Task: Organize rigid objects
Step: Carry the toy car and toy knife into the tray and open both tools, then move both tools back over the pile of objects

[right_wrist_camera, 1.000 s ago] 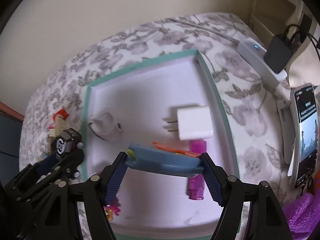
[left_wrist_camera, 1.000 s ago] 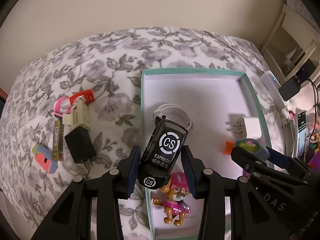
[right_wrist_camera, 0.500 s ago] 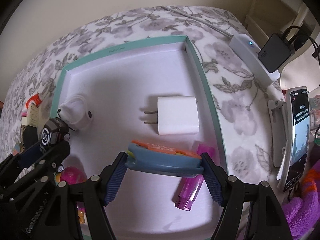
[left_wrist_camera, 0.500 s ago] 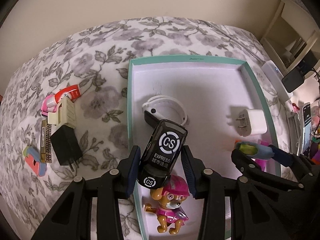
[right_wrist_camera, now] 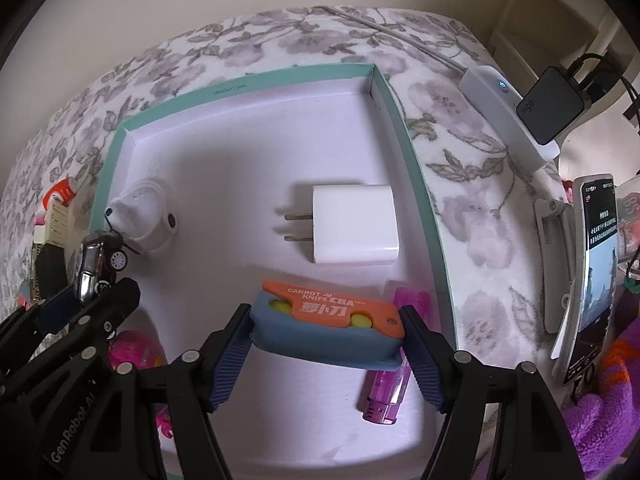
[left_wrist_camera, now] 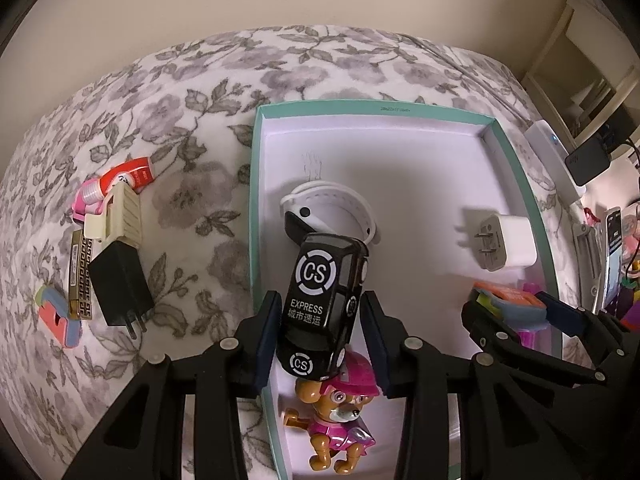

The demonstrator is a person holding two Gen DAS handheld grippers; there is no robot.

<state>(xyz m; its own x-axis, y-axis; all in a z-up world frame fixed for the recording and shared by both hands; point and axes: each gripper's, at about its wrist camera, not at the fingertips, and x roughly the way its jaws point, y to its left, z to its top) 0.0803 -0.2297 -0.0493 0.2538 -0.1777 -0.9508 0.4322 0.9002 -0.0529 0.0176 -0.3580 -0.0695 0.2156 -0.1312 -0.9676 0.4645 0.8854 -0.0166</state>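
Observation:
A black toy car [left_wrist_camera: 324, 300] marked CS EXPRESS is clamped in my left gripper [left_wrist_camera: 320, 308], hanging over the left side of the teal-rimmed box [left_wrist_camera: 376, 106]. Under it lie a white watch [left_wrist_camera: 332, 208] and a pink pup figure [left_wrist_camera: 340, 412]. My right gripper [right_wrist_camera: 326, 332] is shut on a blue and orange carrot knife toy [right_wrist_camera: 328, 320], low over the box's right side. Below that toy are a purple lighter [right_wrist_camera: 388, 388] and a white charger [right_wrist_camera: 352, 230]. The left gripper and the car [right_wrist_camera: 96, 264] show at the left of the right wrist view.
On the floral cloth left of the box lie a red tube [left_wrist_camera: 128, 174], a cream clip [left_wrist_camera: 120, 216], a black charger [left_wrist_camera: 120, 280], a gold-patterned lighter [left_wrist_camera: 80, 276] and a pink and blue piece [left_wrist_camera: 56, 316]. A power strip [right_wrist_camera: 504, 116] and a phone on a stand [right_wrist_camera: 596, 264] are right of the box.
My left gripper has sunk a little toward the box with the car. My right gripper has tilted further down, so the knife toy's orange face now shows. Both grips are unchanged.

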